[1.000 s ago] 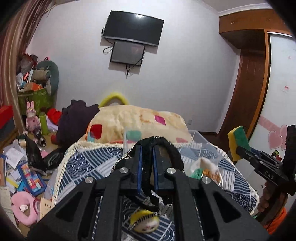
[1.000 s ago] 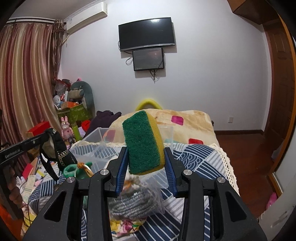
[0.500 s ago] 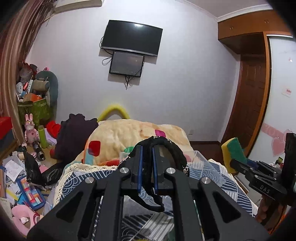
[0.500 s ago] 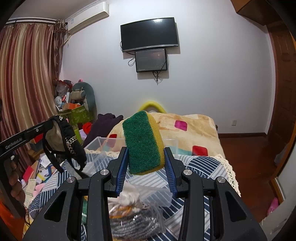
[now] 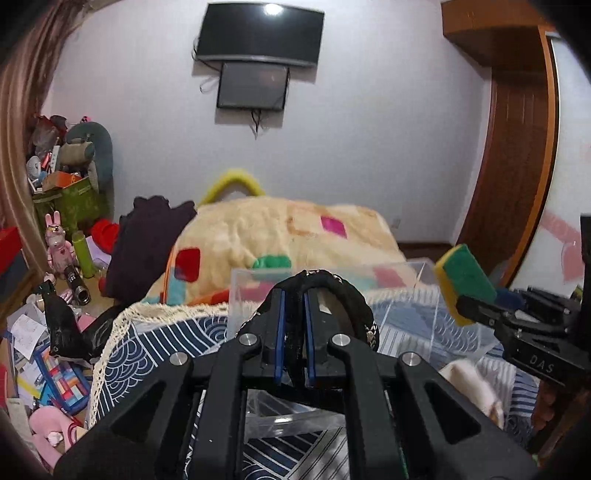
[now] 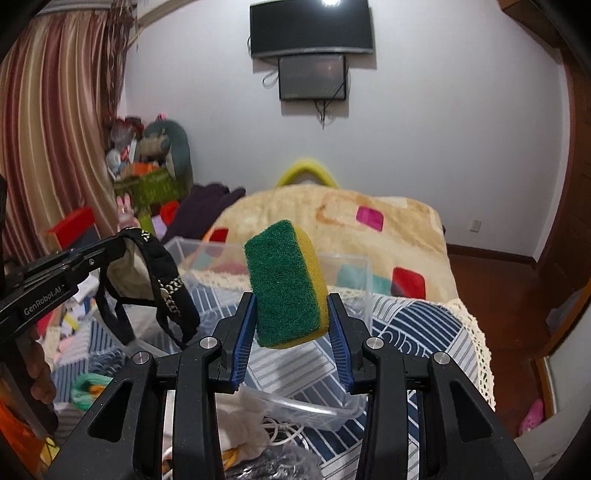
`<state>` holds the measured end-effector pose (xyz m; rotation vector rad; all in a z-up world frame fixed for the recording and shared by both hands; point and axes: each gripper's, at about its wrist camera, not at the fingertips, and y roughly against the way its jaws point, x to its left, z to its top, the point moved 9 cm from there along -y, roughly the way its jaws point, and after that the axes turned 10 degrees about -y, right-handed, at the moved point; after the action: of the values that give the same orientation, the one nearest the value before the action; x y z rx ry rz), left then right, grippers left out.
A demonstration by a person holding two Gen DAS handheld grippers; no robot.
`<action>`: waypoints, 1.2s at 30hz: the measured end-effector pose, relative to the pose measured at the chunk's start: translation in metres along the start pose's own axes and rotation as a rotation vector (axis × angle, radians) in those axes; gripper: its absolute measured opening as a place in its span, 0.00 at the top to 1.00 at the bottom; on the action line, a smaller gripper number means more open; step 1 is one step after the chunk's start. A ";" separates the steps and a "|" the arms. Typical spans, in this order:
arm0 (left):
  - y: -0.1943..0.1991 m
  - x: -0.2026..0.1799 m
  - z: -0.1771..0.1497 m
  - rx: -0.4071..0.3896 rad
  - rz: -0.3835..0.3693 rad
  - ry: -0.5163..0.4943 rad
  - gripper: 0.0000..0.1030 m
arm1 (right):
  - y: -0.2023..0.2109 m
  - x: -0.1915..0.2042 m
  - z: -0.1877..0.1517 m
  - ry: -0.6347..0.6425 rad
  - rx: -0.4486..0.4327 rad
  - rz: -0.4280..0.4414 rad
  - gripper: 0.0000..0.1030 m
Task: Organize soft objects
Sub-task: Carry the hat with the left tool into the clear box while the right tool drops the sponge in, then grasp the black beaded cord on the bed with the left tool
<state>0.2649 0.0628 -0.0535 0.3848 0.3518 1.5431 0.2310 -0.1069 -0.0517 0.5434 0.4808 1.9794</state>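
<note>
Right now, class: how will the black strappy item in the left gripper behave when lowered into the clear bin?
The black strappy item probably flops: its loops dangle below the left gripper. Loose straps may snag the clear bin rim.

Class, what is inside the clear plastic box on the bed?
The clear box looks empty through its walls. Its near floor is hidden by the sponge and right claw.

One sponge (image 6: 286,282), one black headband (image 6: 166,280), one clear bin (image 6: 347,273), two wall screens (image 6: 310,29), two grippers (image 6: 291,332).
</note>
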 end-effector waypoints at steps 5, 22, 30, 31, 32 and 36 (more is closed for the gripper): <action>-0.021 -0.008 -0.017 0.087 -0.018 -0.050 0.92 | -0.015 -0.001 -0.009 0.014 0.069 0.003 0.66; -0.027 -0.033 -0.037 0.198 -0.087 -0.126 0.57 | -0.014 -0.009 -0.007 -0.002 0.109 -0.015 0.41; -0.001 -0.034 -0.024 0.151 -0.086 -0.131 0.36 | 0.017 -0.003 0.010 0.008 0.019 -0.002 0.37; 0.005 -0.033 -0.022 0.140 -0.082 -0.134 0.31 | 0.023 -0.001 0.011 0.012 0.007 0.001 0.37; 0.011 -0.032 -0.020 0.131 -0.079 -0.136 0.28 | 0.026 0.001 0.013 0.017 -0.001 0.004 0.37; 0.034 -0.028 -0.019 0.100 -0.059 -0.139 0.17 | 0.046 0.011 0.014 0.032 -0.045 0.029 0.37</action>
<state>0.2263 0.0350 -0.0561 0.5524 0.3293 1.4357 0.2008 -0.1156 -0.0134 0.4936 0.4488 2.0249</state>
